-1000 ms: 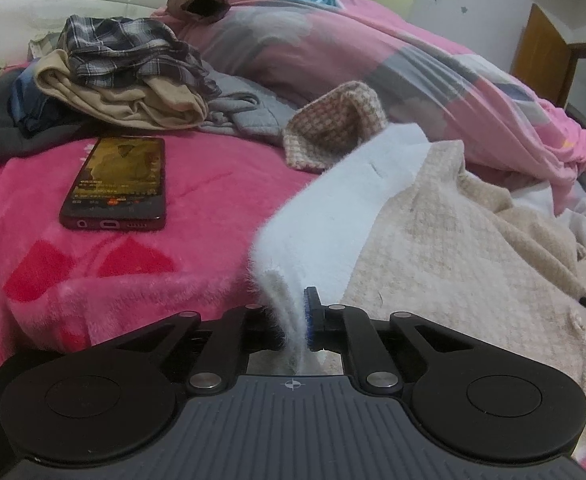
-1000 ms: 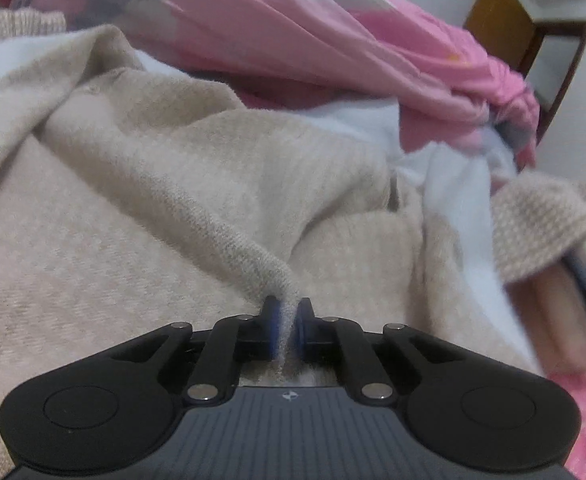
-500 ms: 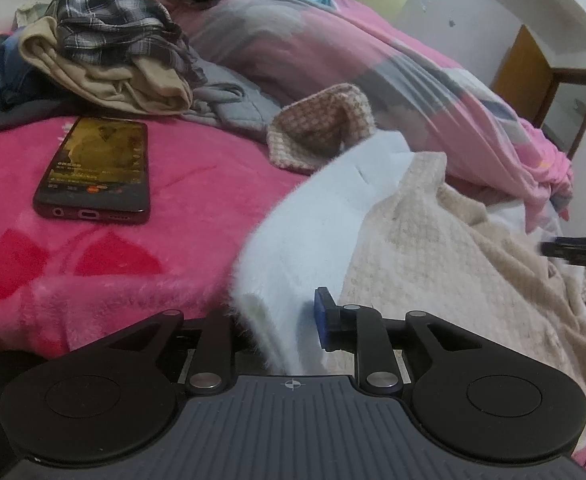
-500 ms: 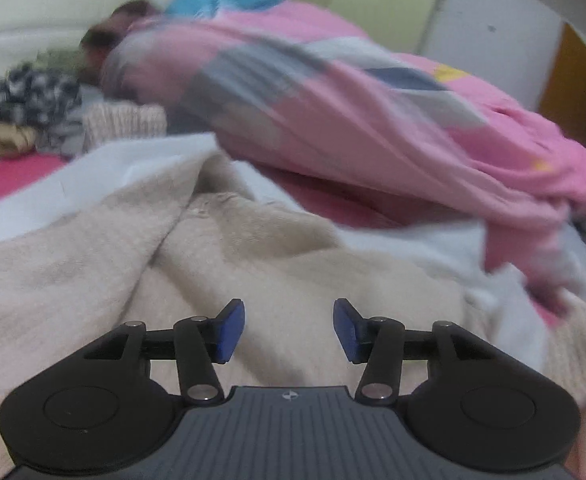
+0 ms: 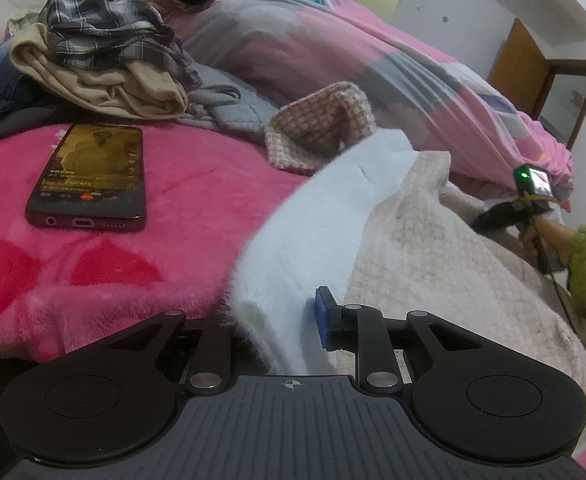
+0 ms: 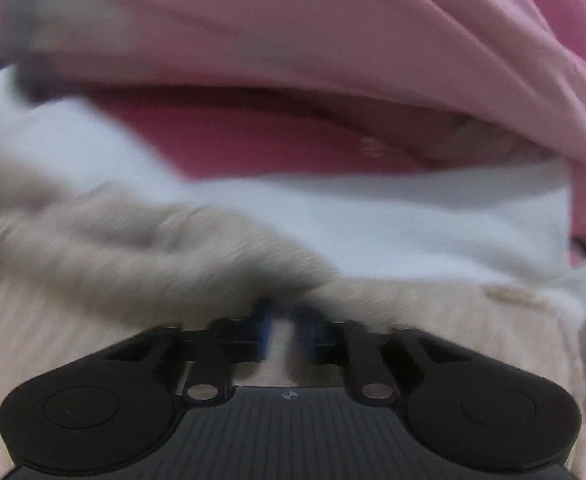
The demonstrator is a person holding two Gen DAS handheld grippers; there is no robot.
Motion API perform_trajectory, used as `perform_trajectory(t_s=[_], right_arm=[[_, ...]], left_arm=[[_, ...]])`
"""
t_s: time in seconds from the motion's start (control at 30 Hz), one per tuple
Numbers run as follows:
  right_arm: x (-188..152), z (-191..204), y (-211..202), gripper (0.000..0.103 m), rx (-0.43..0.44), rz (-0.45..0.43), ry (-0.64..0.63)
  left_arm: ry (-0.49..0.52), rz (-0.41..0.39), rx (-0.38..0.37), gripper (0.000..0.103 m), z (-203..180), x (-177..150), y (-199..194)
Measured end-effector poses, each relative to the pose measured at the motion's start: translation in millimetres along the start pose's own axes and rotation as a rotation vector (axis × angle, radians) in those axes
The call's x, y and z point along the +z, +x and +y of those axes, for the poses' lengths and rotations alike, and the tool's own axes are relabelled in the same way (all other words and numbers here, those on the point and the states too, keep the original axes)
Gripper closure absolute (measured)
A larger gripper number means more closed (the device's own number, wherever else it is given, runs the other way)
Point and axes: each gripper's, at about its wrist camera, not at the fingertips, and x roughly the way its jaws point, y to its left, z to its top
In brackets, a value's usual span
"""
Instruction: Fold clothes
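Observation:
A cream knit garment with a fluffy white lining (image 5: 433, 240) lies spread on the pink blanket (image 5: 165, 248). My left gripper (image 5: 277, 320) is open, its jaws wide apart around the white edge (image 5: 293, 240) of the garment; only the right blue pad (image 5: 321, 316) shows. My right gripper (image 6: 283, 330) is blurred, jaws nearly closed on a ridge of the cream knit (image 6: 173, 248). It also shows in the left wrist view (image 5: 509, 212), at the garment's far right side.
A phone (image 5: 89, 176) lies on the blanket to the left. A pile of clothes (image 5: 105, 64) sits at the back left, a checked knit piece (image 5: 317, 136) behind the garment. A pink duvet (image 5: 333, 52) runs along the back.
My left gripper opened and let go of the white edge. My right gripper opened, moved across the garment, and now closes on the cream knit farther along.

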Motion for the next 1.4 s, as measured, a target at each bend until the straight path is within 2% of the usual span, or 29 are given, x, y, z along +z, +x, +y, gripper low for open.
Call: perform_trajectory(t_s=[0.23, 0.37, 0.47, 0.57, 0.67, 0.7, 0.77, 0.8, 1.13, 1.17, 1.3, 1.33, 1.4], right_arm=[[17, -16, 37, 0.103, -0.098, -0.051, 0.116], [23, -12, 23, 0.103, -0.110, -0.033, 0.086], [21, -18, -23, 0.089, 0.014, -0.039, 0.101], [7, -13, -83, 0.089, 0.183, -0.062, 0.032], [-22, 10, -113, 0.089, 0.302, -0.001, -0.114], [-33, 15, -113, 0.089, 0.292, 0.035, -0.157], [-56, 19, -94, 0.091, 0.162, 0.132, -0.231], [-65, 18, -96, 0.091, 0.118, 0.152, -0.255], [-114, -43, -262, 0.088, -0.041, -0.019, -0.331], [-120, -46, -278, 0.086, -0.029, -0.038, -0.339], [-151, -49, -346, 0.073, 0.163, -0.120, -0.373], [-158, -47, -356, 0.073, 0.206, -0.136, -0.374], [-166, -33, -343, 0.073, 0.259, -0.141, -0.357]], left_arm=[[0.030, -0.005, 0.009, 0.081, -1, -1, 2], [0.019, -0.005, 0.000, 0.081, 1, 0, 2], [0.006, -0.005, -0.012, 0.081, 3, 0, 1], [-0.015, -0.003, -0.022, 0.081, 5, 1, 1], [-0.034, -0.001, -0.027, 0.081, 6, 2, 1], [-0.040, 0.000, -0.028, 0.081, 6, 3, 1], [-0.054, 0.003, -0.031, 0.081, 8, 3, 1], [-0.061, 0.005, -0.032, 0.081, 8, 4, 1], [-0.108, 0.024, -0.065, 0.081, 16, 9, 2], [-0.109, 0.025, -0.065, 0.081, 16, 9, 2], [-0.114, 0.034, -0.060, 0.081, 15, 11, 2], [-0.117, 0.037, -0.058, 0.081, 15, 12, 2], [-0.123, 0.042, -0.052, 0.081, 14, 13, 2]])
